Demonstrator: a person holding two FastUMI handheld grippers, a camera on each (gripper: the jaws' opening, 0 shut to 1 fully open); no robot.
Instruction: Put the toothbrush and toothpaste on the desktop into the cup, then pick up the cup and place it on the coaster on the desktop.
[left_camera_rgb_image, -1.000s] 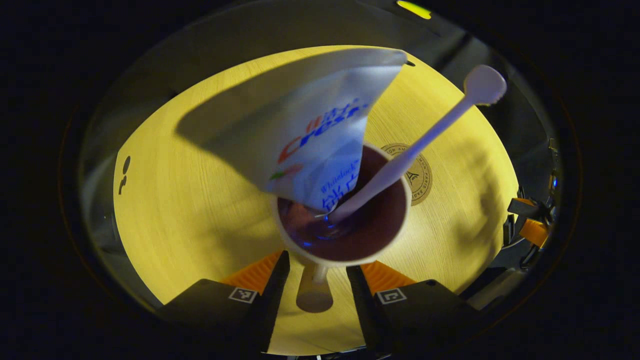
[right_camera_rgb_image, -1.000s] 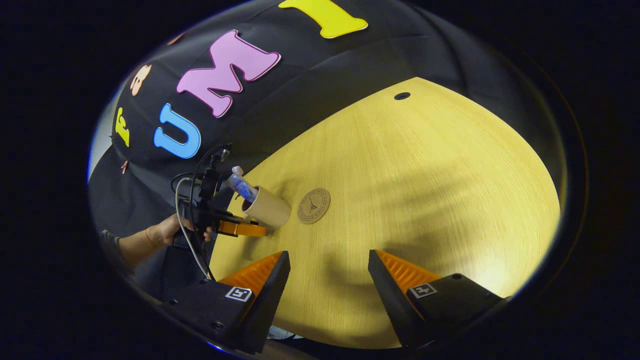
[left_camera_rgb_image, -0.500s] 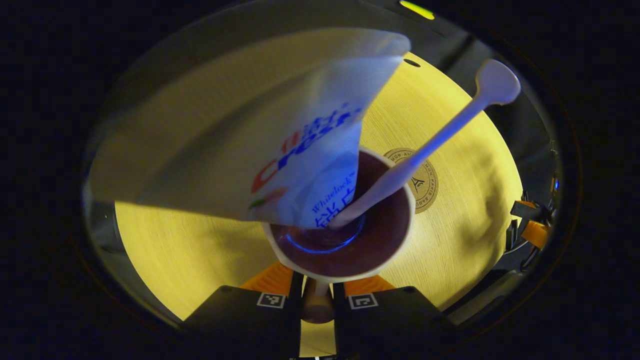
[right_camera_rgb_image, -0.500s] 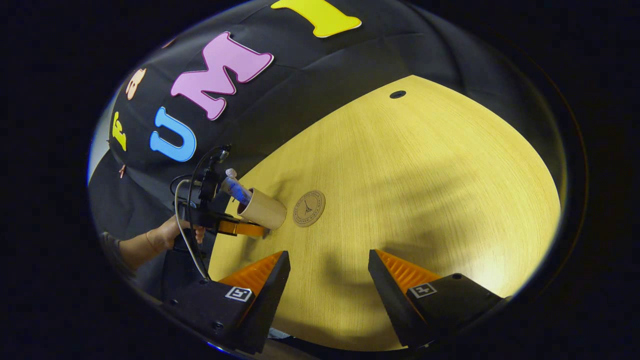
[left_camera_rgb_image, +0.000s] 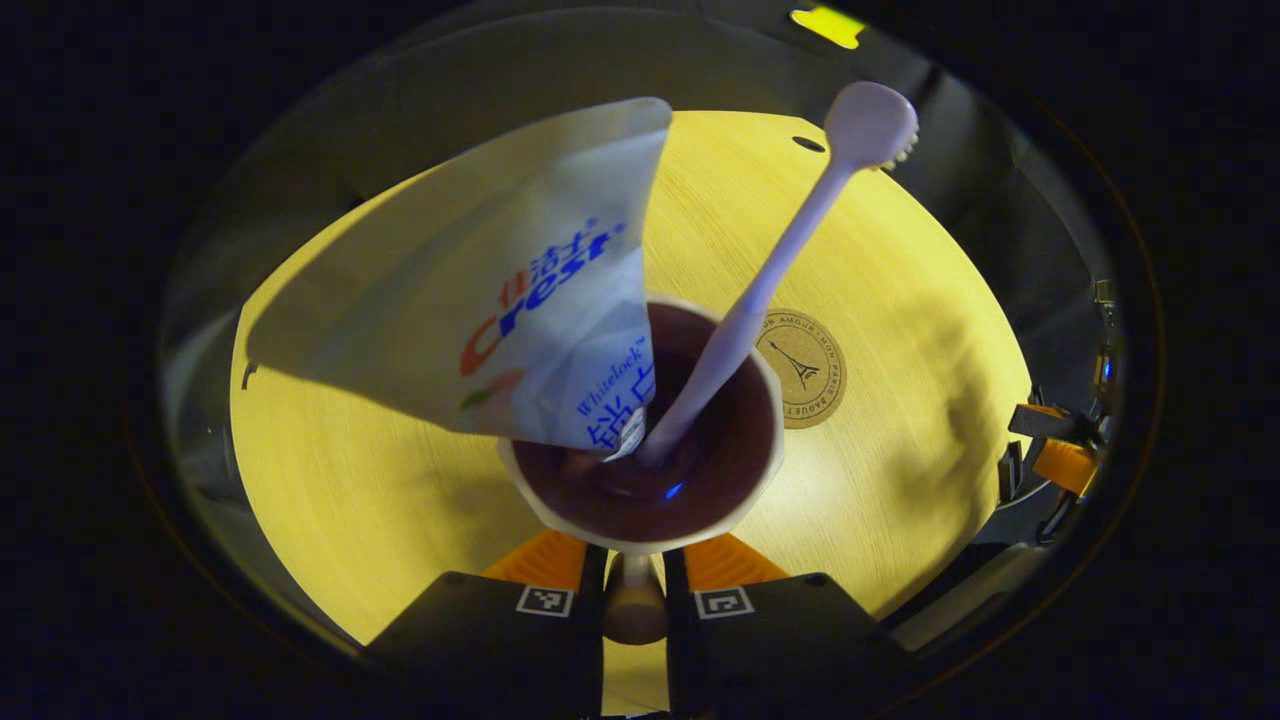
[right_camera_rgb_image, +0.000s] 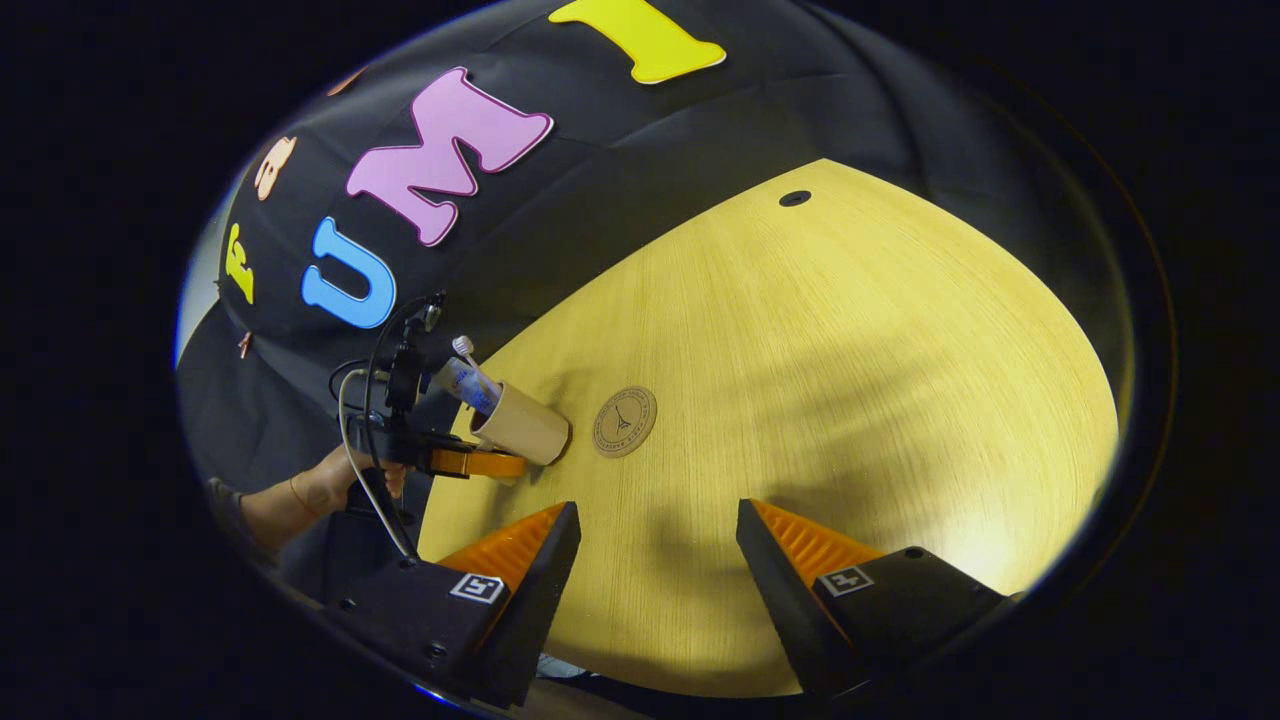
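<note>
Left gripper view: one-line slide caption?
Left gripper shut on cup handle; toothpaste and toothbrush inside, coaster beyond.

Bare yellow wooden tabletop (right_camera_rgb_image: 860, 400) lies open around the round brown cork coaster (right_camera_rgb_image: 624, 421). Just left of it stands the beige cup (right_camera_rgb_image: 522, 430), blocking approach from that side.

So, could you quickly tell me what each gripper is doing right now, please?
Left gripper: closed on the cup's handle, holding the cup.
Right gripper: open, holding nothing, above the table.
</note>
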